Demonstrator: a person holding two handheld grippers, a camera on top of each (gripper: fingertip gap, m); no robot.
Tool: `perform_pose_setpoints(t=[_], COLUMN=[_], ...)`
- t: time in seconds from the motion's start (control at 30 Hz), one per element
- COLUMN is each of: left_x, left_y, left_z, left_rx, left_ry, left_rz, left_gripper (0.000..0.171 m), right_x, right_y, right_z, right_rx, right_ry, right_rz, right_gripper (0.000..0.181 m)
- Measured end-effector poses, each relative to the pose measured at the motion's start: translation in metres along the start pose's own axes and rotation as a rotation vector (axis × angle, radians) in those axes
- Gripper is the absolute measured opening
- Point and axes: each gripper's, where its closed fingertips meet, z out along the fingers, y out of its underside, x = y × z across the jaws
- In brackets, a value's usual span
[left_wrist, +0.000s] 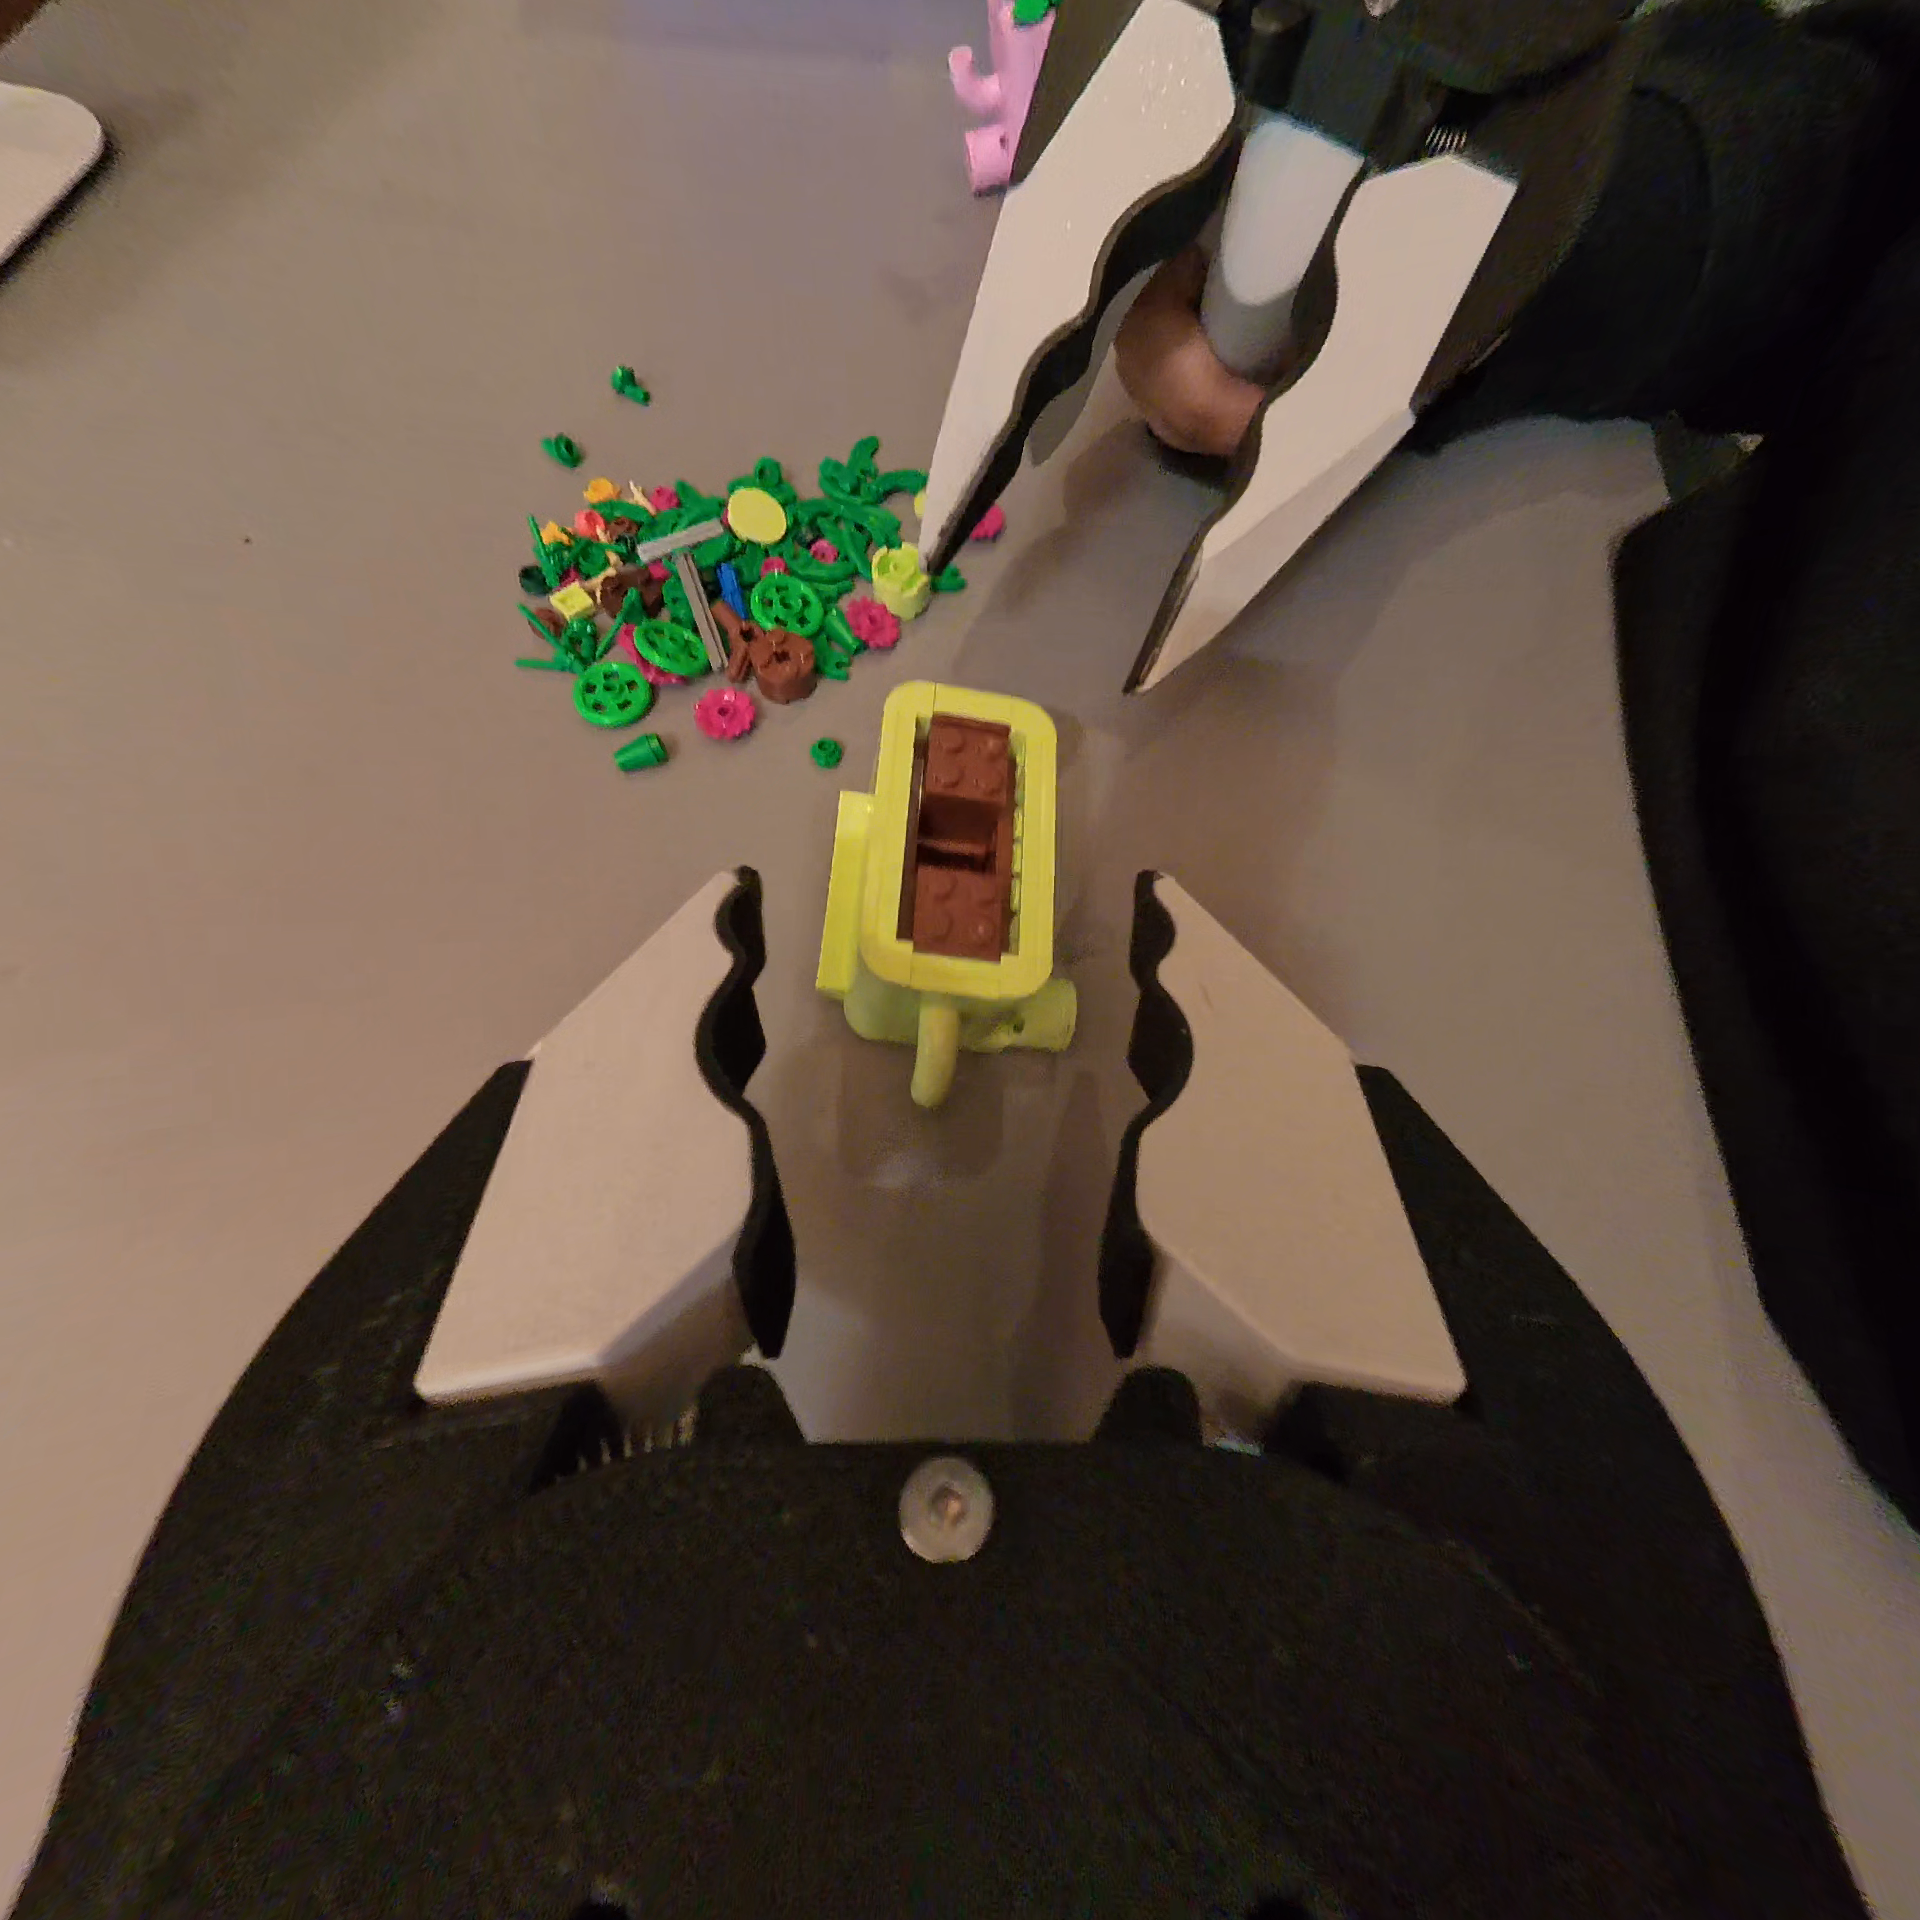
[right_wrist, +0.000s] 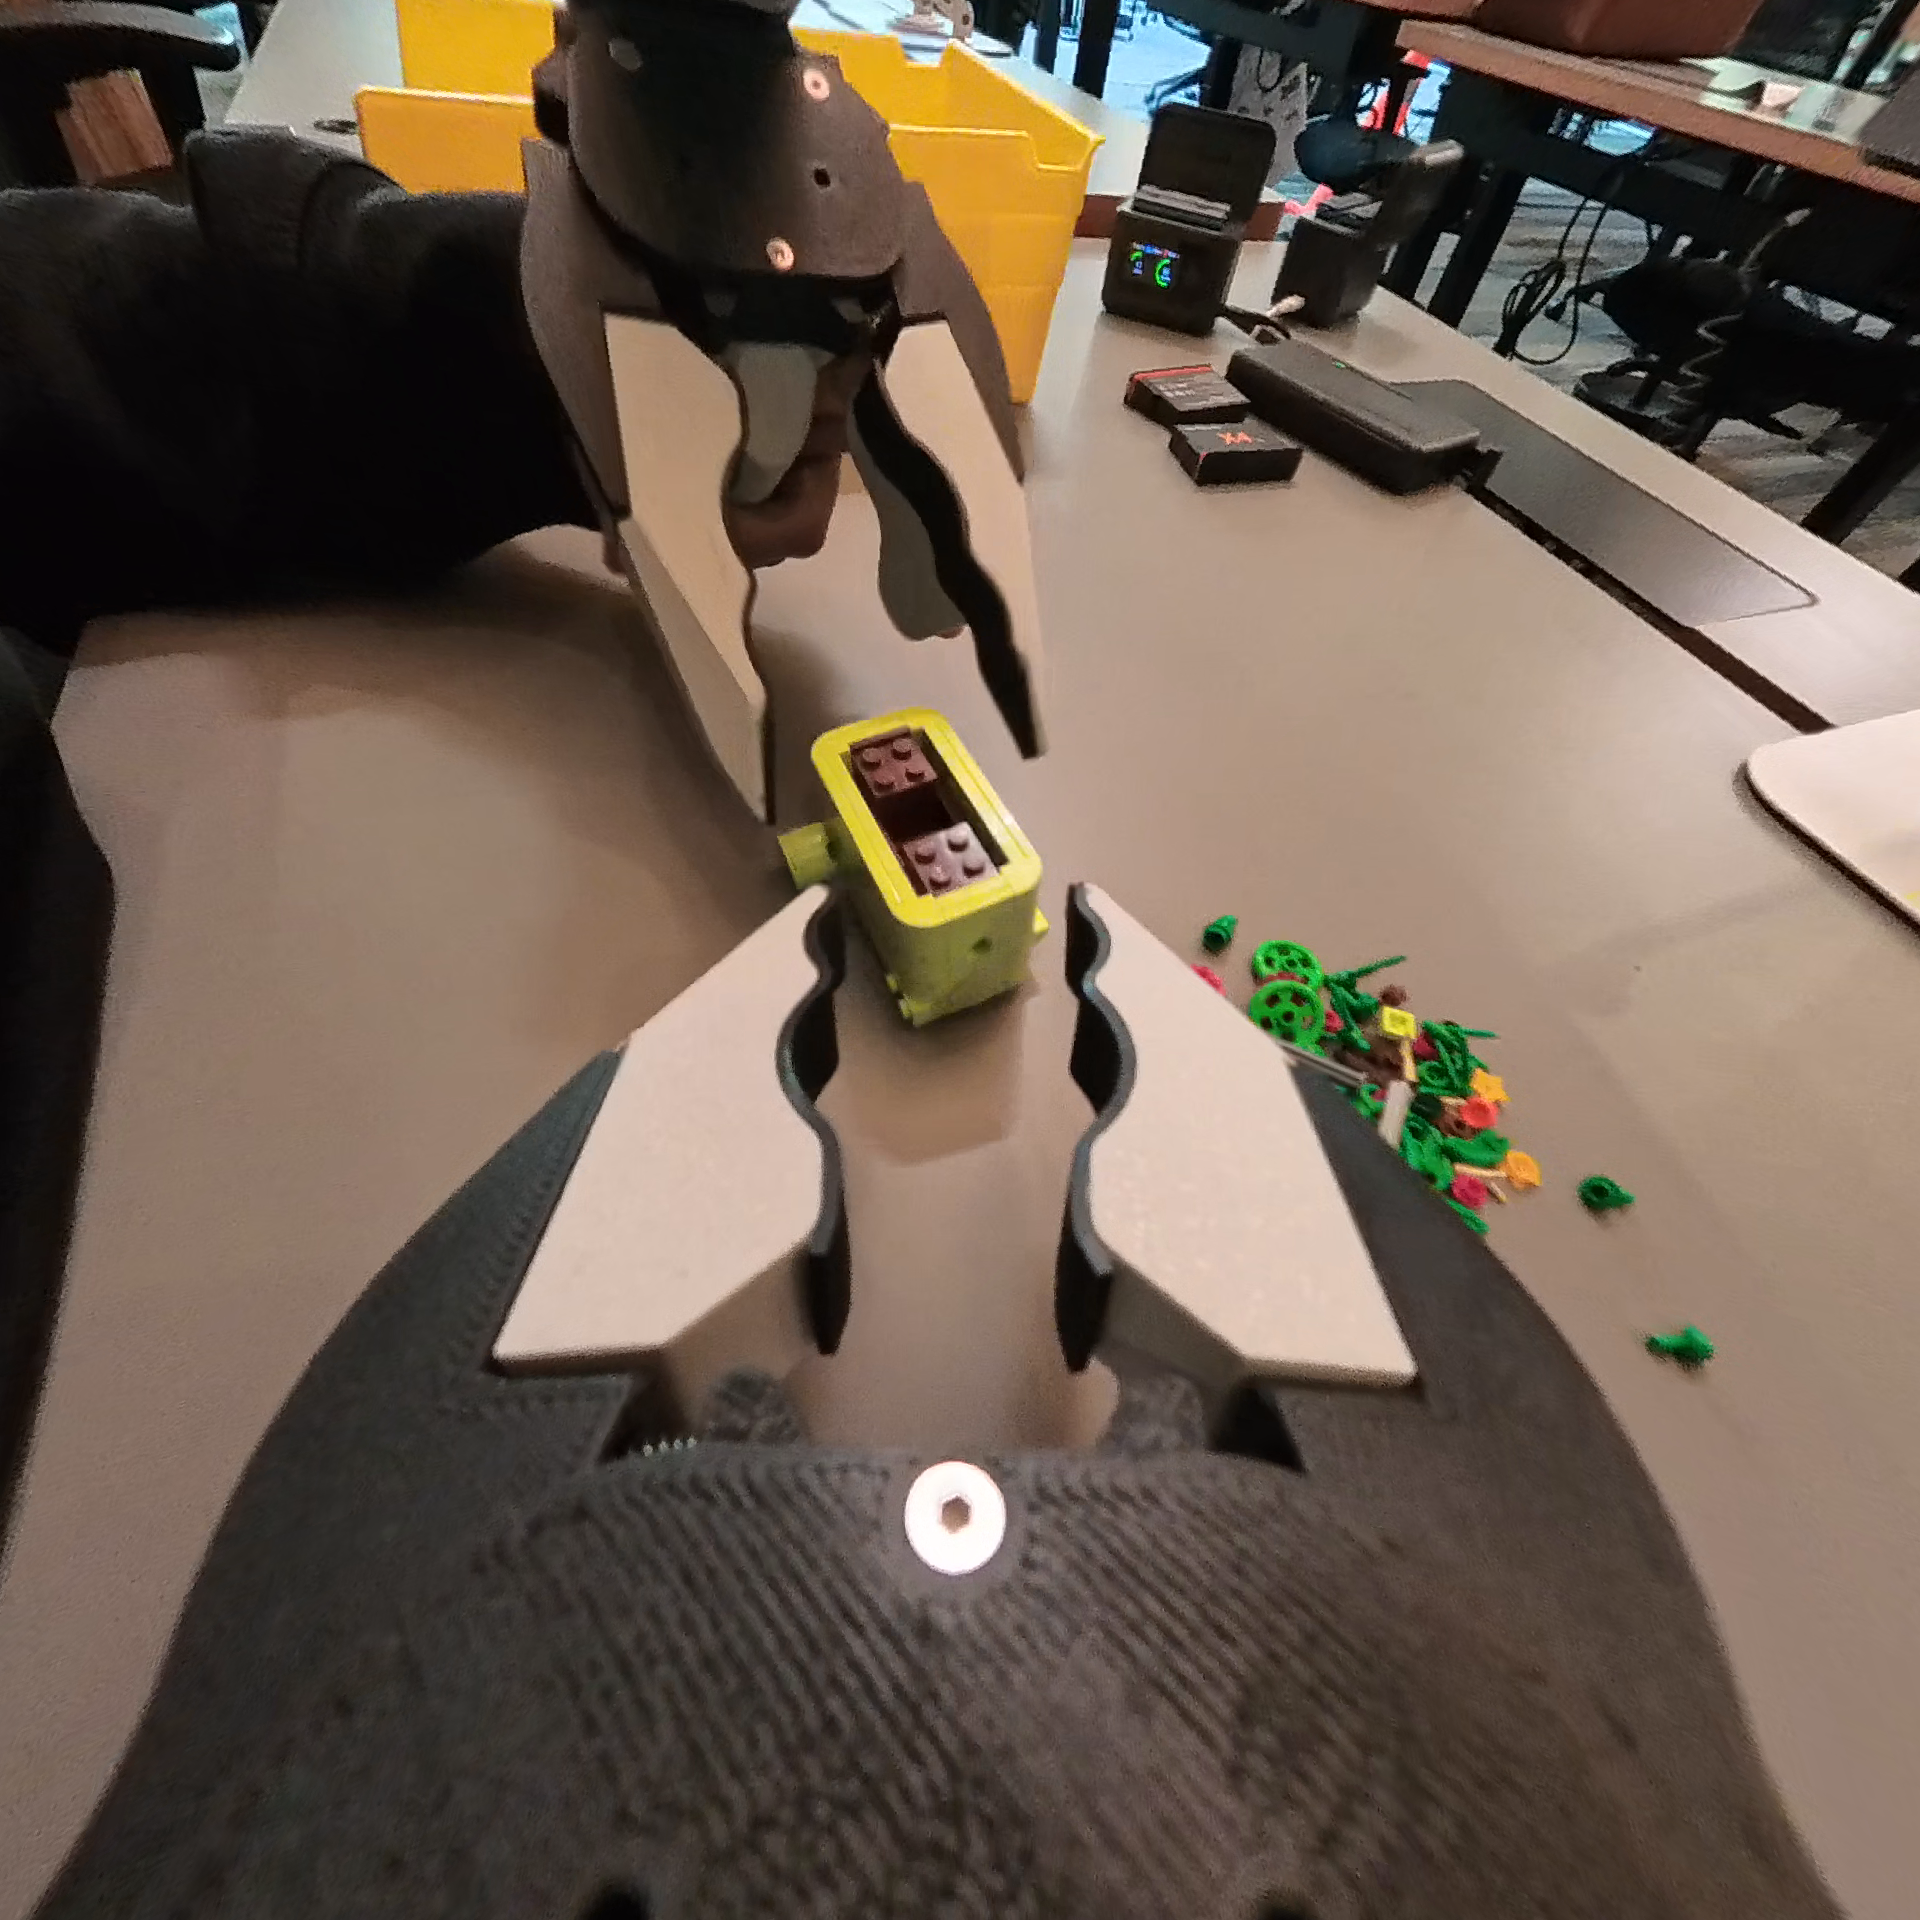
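Note:
A lime-green brick-built box with brown studded bricks inside stands on the grey table; it also shows in the right wrist view. My left gripper is open, its fingertips either side of the box's near end. My right gripper is open and empty, fingertips either side of the box's opposite end. In the left wrist view the right gripper points down just beyond the box. In the right wrist view the left gripper hangs over the box's far end. A pile of small green, pink and brown pieces lies beside it.
A pink piece lies at the table's far edge. In the right wrist view, a yellow bin stands behind, black boxes and a charger at the back right, a white pad at the right. A dark sleeve covers the left. One gripper's finger ends stand about 5 centimetres off the other's.

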Motion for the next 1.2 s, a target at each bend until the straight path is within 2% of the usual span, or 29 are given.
perform_pose_setpoints(t=[0.2,0.3,0.43,0.5,0.63,0.73,0.87,1.0,1.1,1.2], left_x=[-0.005,-0.004,-0.005,-0.005,-0.003,-0.001,0.0,0.006,0.008,0.013], left_y=[0.023,0.032,0.034,0.032,0.035,0.032,0.031,0.023,0.027,0.024], left_z=[-0.01,-0.014,-0.016,-0.016,-0.011,-0.006,-0.006,-0.006,-0.002,-0.005], left_rx=[-0.03,-0.04,-0.018,-0.007,-0.043,-0.043,-0.039,0.001,-0.037,-0.024], left_ry=[-0.036,-0.005,0.035,0.048,0.035,0.03,0.046,0.047,0.046,0.061], left_rz=[-0.021,-0.036,-0.076,-0.087,-0.057,-0.021,-0.026,0.045,0.071,0.096], left_gripper=[0.042,0.037,0.03,0.028,0.026,0.006,0.005,0.004,0.004,0.004], right_x=[-0.003,-0.002,-0.008,-0.013,-0.02,-0.019,-0.02,-0.027,-0.03,-0.034], right_y=[-0.004,0.0,0.006,0.009,0.009,0.009,0.009,0.009,0.012,0.01], right_z=[0.015,0.029,0.048,0.054,0.059,0.061,0.061,0.061,0.061,0.056], right_rx=[-0.013,-0.063,-0.145,-0.176,-0.195,-0.196,-0.194,-0.198,-0.212,-0.198], right_ry=[-0.045,-0.07,-0.154,-0.204,-0.26,-0.251,-0.254,-0.273,-0.274,-0.297], right_rz=[0.046,0.038,0.037,0.044,0.041,0.042,0.034,-0.003,-0.026,-0.007], right_gripper=[0.062,0.073,0.077,0.076,0.06,0.044,0.042,0.041,0.04,0.04])
